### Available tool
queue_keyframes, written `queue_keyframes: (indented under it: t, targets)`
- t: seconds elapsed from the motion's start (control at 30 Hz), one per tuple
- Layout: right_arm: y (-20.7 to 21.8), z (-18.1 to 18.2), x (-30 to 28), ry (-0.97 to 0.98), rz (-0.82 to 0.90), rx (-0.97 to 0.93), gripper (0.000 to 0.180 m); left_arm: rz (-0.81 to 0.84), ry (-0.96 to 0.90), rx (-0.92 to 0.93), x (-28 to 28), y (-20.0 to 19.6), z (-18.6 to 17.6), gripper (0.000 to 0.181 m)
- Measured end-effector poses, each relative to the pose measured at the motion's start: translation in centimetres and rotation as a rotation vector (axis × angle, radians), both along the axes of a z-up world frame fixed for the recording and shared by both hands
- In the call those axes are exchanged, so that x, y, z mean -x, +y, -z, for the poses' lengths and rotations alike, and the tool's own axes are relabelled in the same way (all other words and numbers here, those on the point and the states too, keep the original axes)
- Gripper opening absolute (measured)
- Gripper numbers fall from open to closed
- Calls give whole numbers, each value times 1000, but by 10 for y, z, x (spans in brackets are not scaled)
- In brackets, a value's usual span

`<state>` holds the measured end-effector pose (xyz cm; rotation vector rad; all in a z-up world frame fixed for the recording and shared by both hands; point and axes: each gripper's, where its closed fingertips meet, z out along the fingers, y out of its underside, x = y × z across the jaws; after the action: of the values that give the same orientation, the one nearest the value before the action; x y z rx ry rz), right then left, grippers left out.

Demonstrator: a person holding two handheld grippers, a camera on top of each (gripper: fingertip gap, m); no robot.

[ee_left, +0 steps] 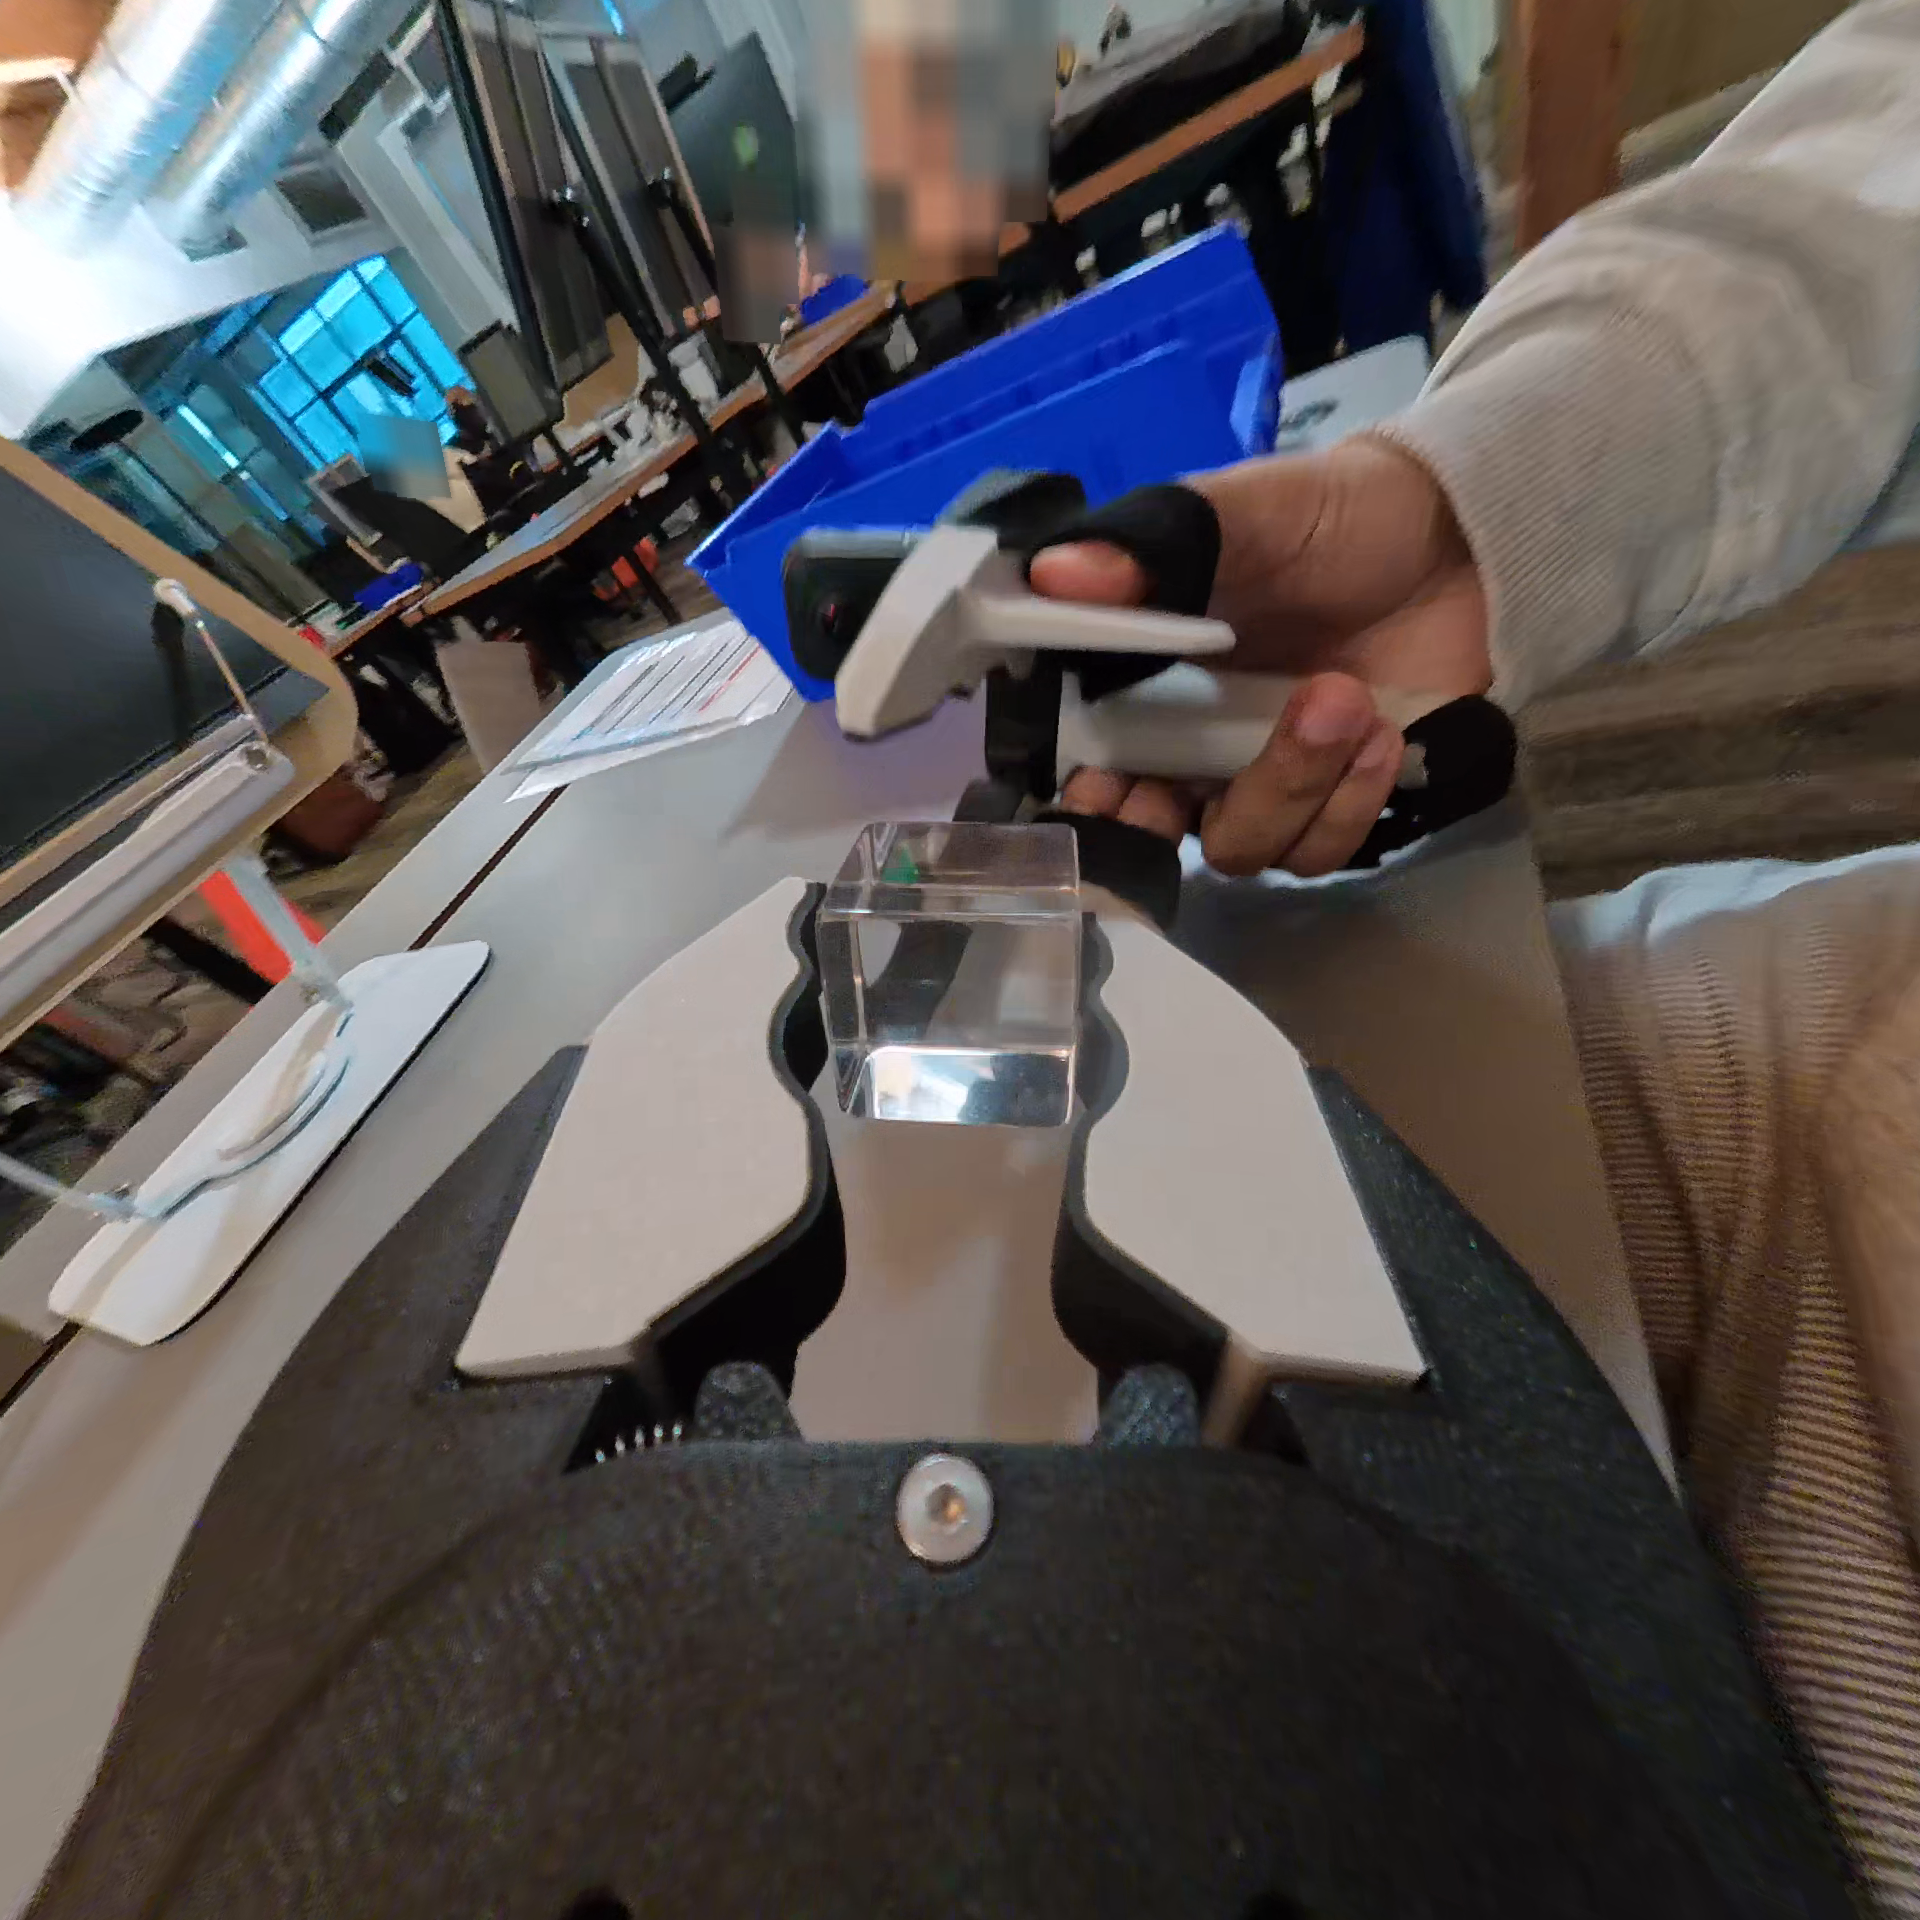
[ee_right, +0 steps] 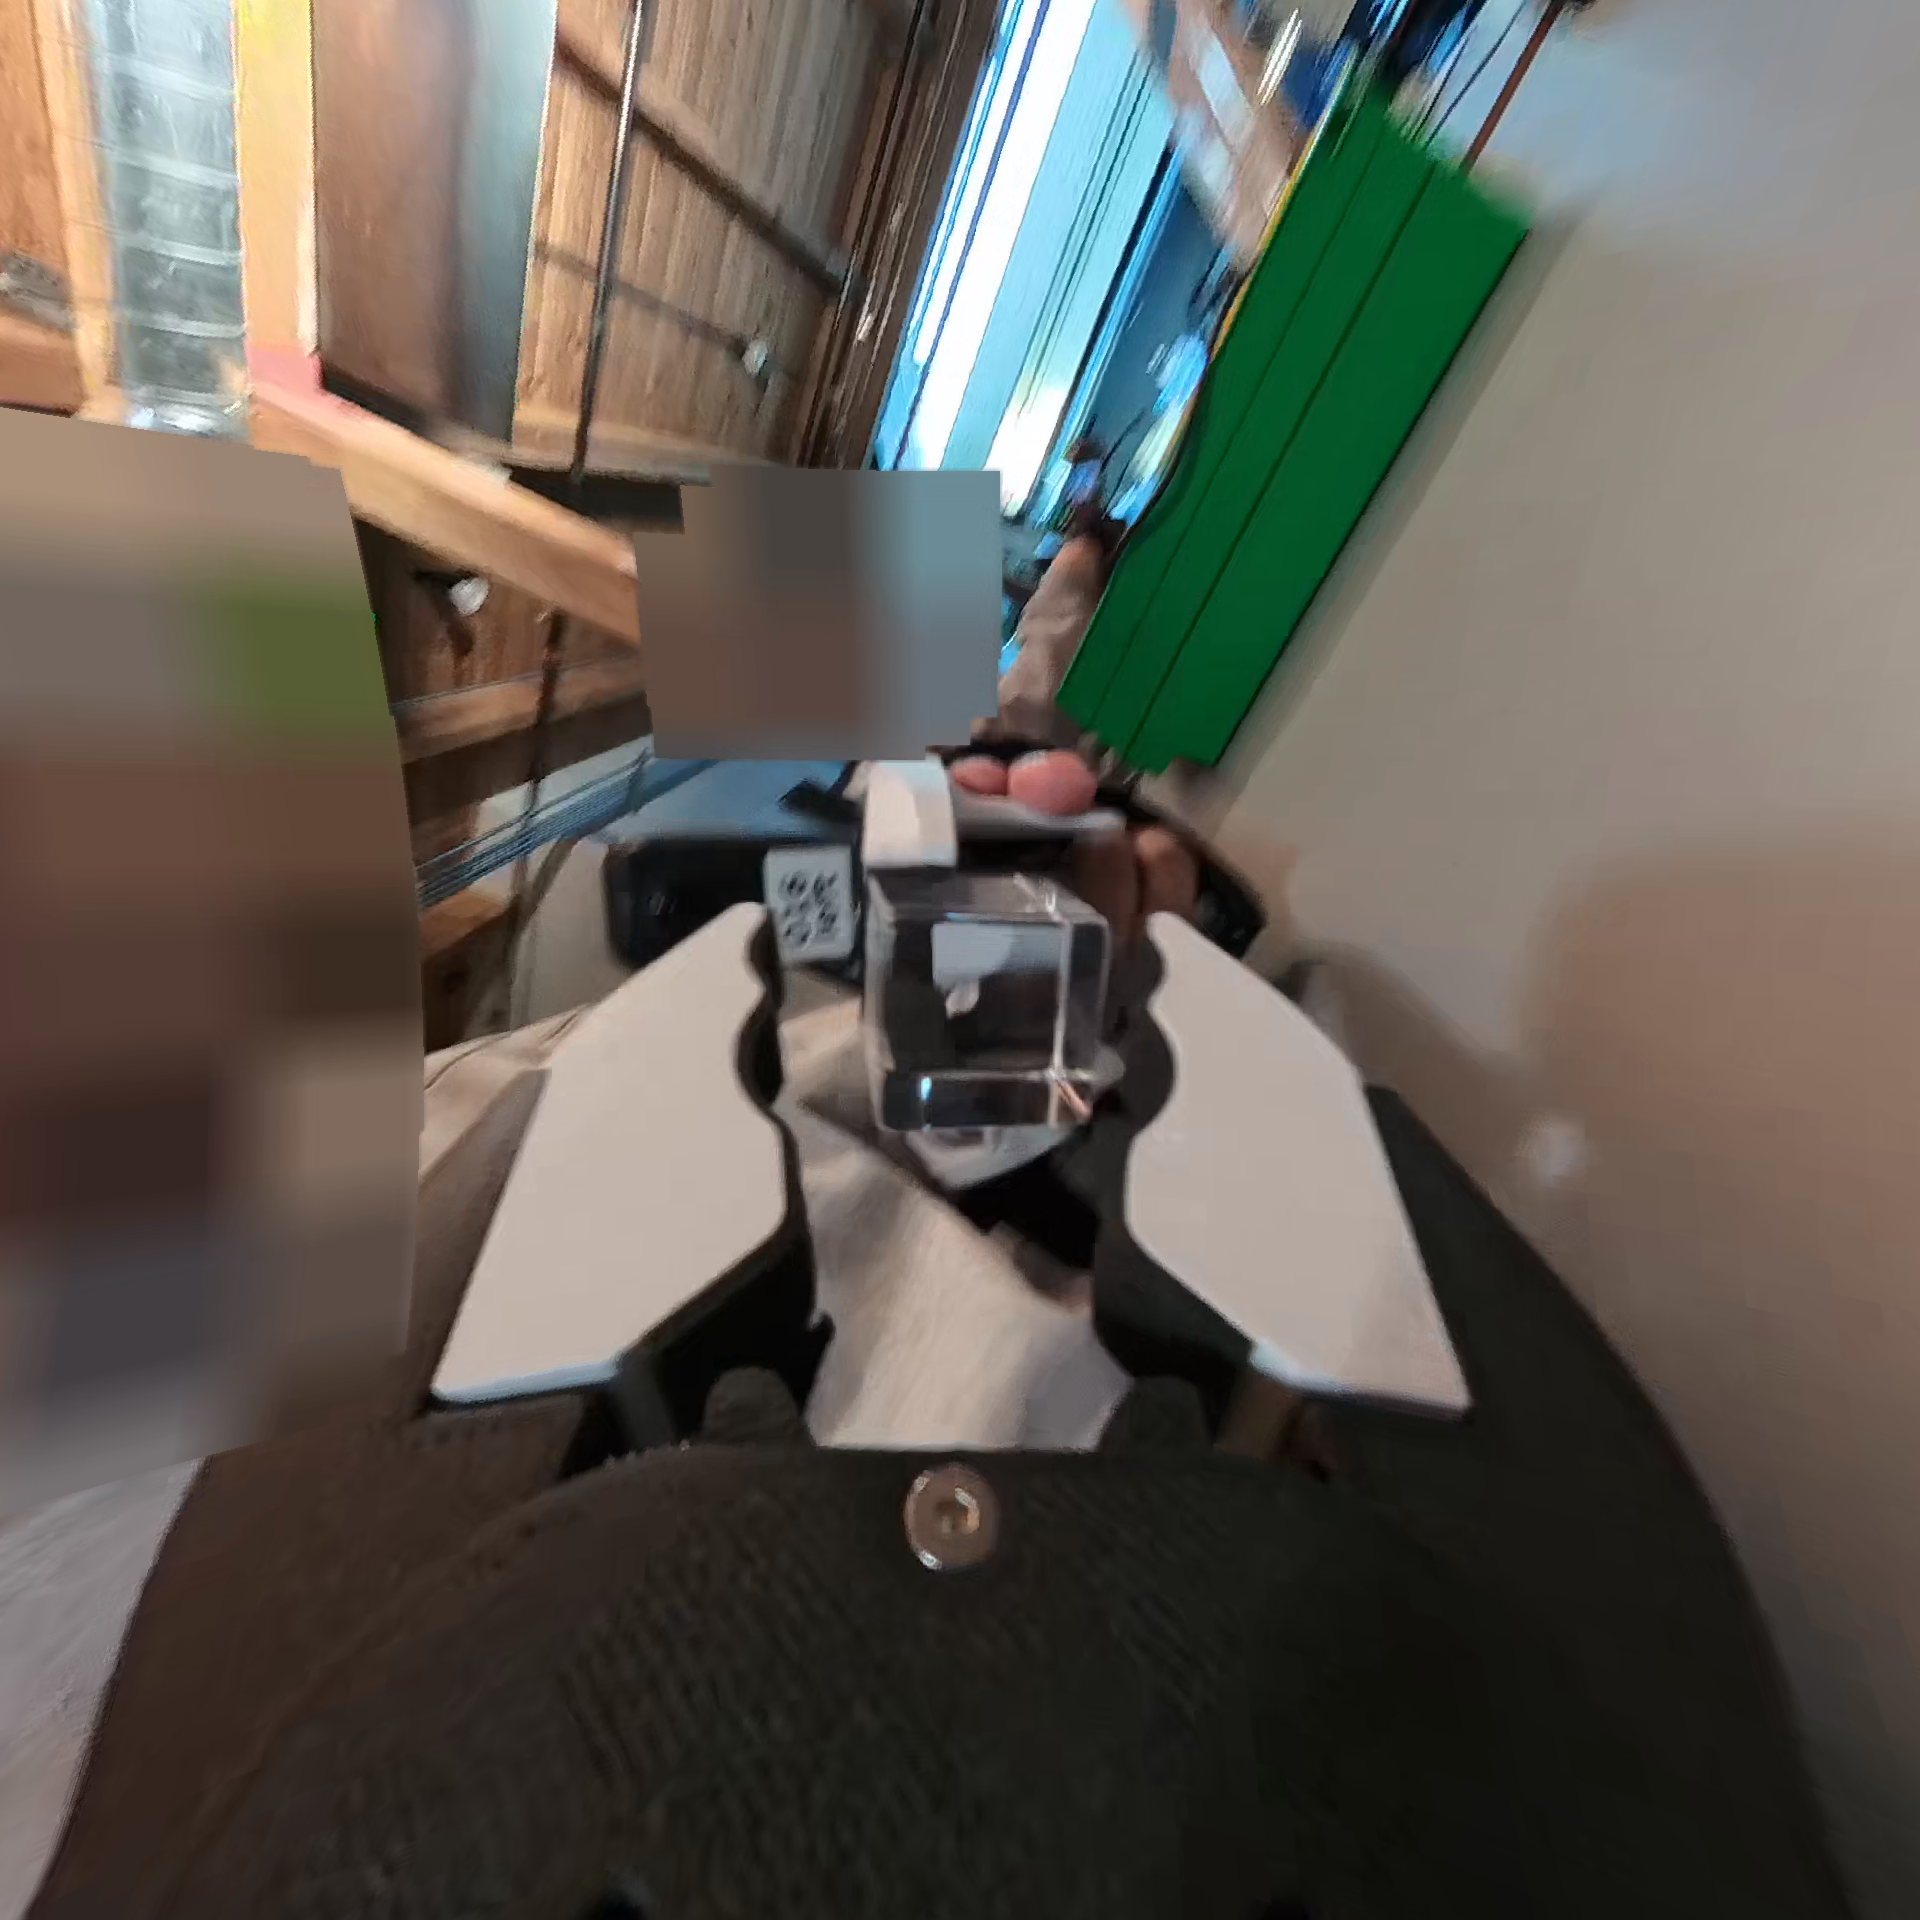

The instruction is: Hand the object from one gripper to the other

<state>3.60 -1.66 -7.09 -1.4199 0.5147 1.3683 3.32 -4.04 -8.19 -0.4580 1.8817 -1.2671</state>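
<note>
A clear acrylic cube sits between the fingertips of my left gripper. Both fingers press its sides, holding it above the grey table. The right gripper's grey body and camera hang just beyond and above the cube, held by a hand in a cream sleeve. In the right wrist view the cube lies between the spread fingers of my right gripper. There is a clear gap on the left side and a narrow one on the right. The left gripper's hand shows behind it.
A blue plastic bin lies tilted on the table behind the grippers. A laminated sheet lies to its left. A white stand base with a clear holder sits at the table's left edge. A green panel is in the right view. The grippers are tip to tip, or close to it.
</note>
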Motion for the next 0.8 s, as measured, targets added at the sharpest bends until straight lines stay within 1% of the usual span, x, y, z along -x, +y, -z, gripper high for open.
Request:
queue_keyframes:
  t: [0.07,0.17,0.23,0.3,0.37,0.43,0.57,0.7,0.8]
  targets:
    - [1,6,-10,-100,75,49,67,-55,11,-59,-6,6,7,47]
    - [1,20,-17,-412,167,169,68,-179,25,-141,-16,19,14,47]
    - [2,17,-16,-624,219,200,70,-261,20,-220,-20,28,16,47]
    - [4,11,-14,-751,264,212,71,-320,7,-306,-22,33,18,48]
    - [5,12,-12,-797,281,238,73,-351,-15,-381,-22,31,18,48]
    - [6,19,-9,-802,262,269,74,-373,-44,-458,-20,28,18,48]
    - [8,23,1,-821,231,281,71,-412,-91,-613,-19,26,20,48]
    - [10,26,6,-878,233,298,61,-414,-94,-646,-16,18,21,48]
    - [8,28,2,-890,241,303,49,-402,-97,-635,-14,13,20,47]
